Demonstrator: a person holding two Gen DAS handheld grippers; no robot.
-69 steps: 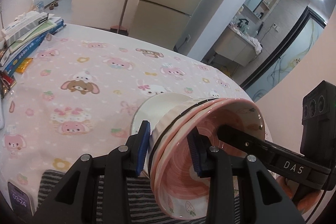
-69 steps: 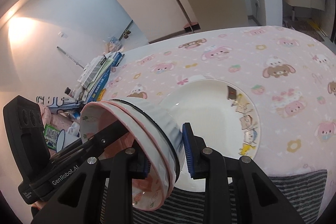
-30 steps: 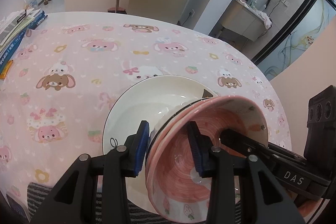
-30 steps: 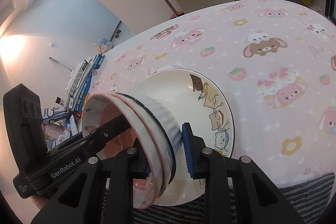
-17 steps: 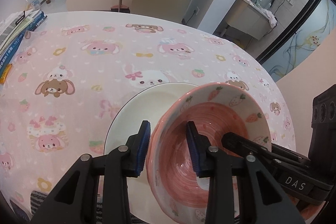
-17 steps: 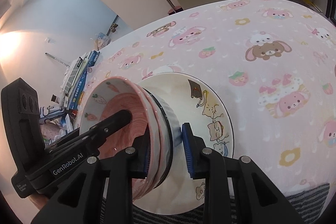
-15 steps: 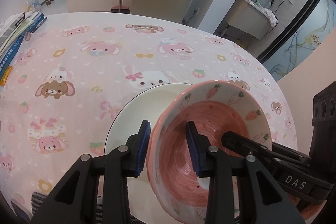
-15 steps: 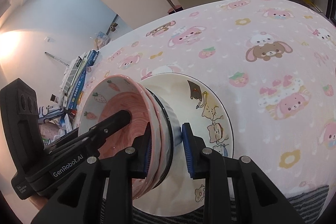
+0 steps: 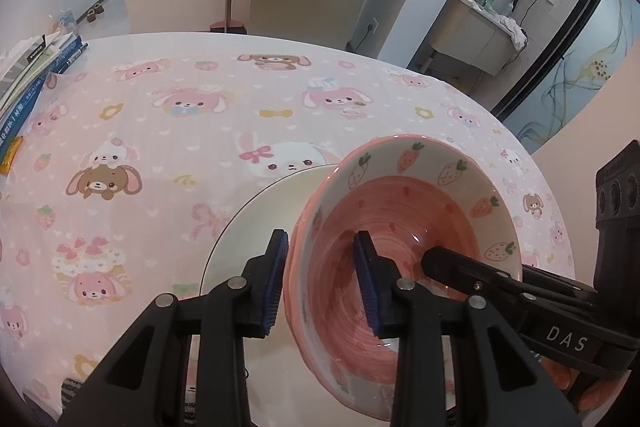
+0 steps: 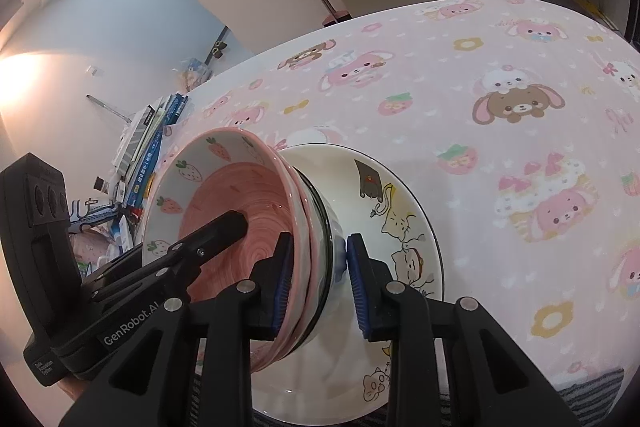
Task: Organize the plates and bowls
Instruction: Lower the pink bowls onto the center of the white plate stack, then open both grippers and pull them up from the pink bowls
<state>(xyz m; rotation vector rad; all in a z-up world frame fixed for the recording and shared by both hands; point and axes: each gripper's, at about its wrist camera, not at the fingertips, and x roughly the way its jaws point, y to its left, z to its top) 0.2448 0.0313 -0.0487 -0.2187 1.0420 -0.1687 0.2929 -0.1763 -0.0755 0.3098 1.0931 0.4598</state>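
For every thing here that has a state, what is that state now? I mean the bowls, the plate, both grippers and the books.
Stack of bowls: nested, tilted, pink strawberry bowl on top, held over the plate.
Cat plate: lying flat on the tablecloth, under the bowls.
Left gripper: shut on the bowl stack's rim.
Right gripper: shut on the opposite rim.
Books: piled at the table's edge.
Tablecloth: spread flat.
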